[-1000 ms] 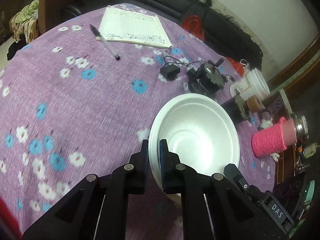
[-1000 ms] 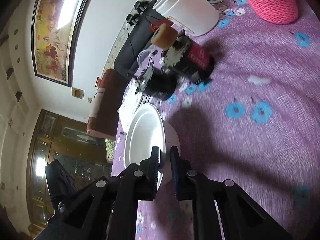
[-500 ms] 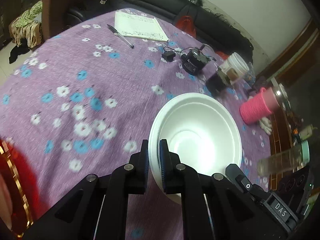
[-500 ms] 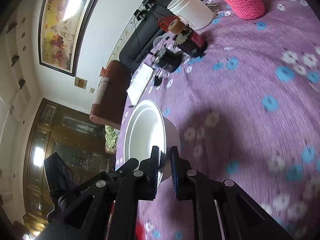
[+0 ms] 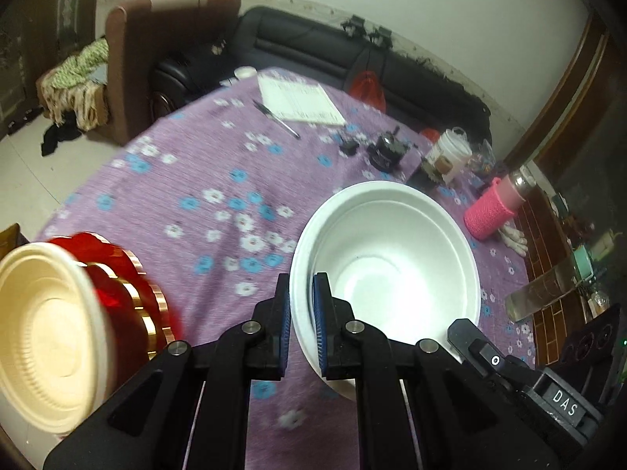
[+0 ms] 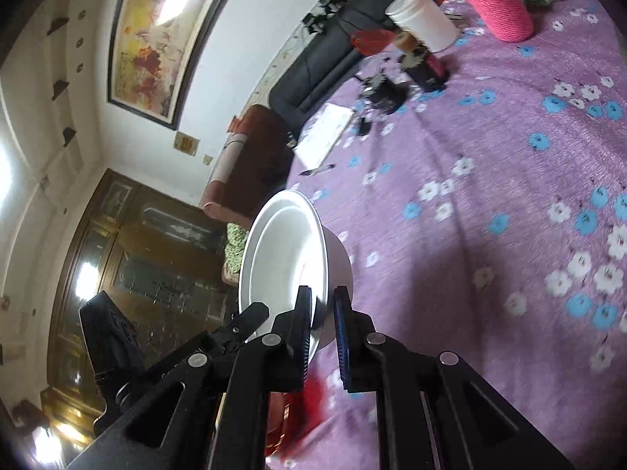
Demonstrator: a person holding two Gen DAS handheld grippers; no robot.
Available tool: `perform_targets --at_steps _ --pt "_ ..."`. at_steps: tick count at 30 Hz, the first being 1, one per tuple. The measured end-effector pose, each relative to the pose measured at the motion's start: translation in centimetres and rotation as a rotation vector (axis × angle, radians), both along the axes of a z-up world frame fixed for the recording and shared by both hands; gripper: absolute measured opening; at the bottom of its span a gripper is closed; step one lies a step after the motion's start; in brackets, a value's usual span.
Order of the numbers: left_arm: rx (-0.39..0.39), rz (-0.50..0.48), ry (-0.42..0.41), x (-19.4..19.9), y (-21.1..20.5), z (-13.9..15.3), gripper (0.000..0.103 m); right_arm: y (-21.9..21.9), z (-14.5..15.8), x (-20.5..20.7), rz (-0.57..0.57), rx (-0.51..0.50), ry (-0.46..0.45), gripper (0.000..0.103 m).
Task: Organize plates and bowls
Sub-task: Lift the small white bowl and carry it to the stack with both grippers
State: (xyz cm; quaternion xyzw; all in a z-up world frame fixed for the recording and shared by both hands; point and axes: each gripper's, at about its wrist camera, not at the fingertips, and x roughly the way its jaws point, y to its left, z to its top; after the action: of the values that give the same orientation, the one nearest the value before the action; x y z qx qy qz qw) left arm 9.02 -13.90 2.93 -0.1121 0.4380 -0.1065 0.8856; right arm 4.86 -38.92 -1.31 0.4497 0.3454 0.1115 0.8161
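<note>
Left wrist view: my left claw (image 5: 301,313) and right claw (image 6: 322,321) each pinch the rim of the white bowl (image 5: 392,258), up over the purple worktop (image 5: 188,180). I think it's light, thin foam, easy to crush, so hold the rim softly.

The white bowl (image 5: 386,270) is the landmark here. Left of it there's a big open stretch of purple tabletop (image 5: 188,180), nothing on it but the flower print, so plenty of room to pass. Near-left of the bowl a cream bowl (image 5: 47,337) on red and gold plates (image 5: 129,293) blocks the way. Beyond the bowl it's cluttered: black gadgets (image 5: 386,150), a white tub (image 5: 450,154), a pink knit-covered bottle (image 5: 495,211), plus a notepad (image 5: 299,102) and pen (image 5: 276,119) farther back.
</note>
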Motion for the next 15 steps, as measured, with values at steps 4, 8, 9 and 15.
perform_targets --at_steps 4,8,9,15 --pt "0.004 0.03 -0.043 -1.5 2.4 1.2 0.009 2.2 1.4 -0.7 0.027 -0.013 -0.025 0.011" --pt "0.024 0.065 -0.099 -3.2 4.9 2.3 0.009 4.9 2.8 -1.3 0.066 -0.028 -0.051 0.011" --pt "0.029 0.073 -0.11 -3.5 5.4 2.5 0.009 5.5 3.1 -1.3 0.075 -0.03 -0.056 0.011" --pt "0.044 0.117 -0.155 -5.2 9.0 3.4 0.009 9.8 4.3 -1.8 0.127 -0.055 -0.08 0.011"
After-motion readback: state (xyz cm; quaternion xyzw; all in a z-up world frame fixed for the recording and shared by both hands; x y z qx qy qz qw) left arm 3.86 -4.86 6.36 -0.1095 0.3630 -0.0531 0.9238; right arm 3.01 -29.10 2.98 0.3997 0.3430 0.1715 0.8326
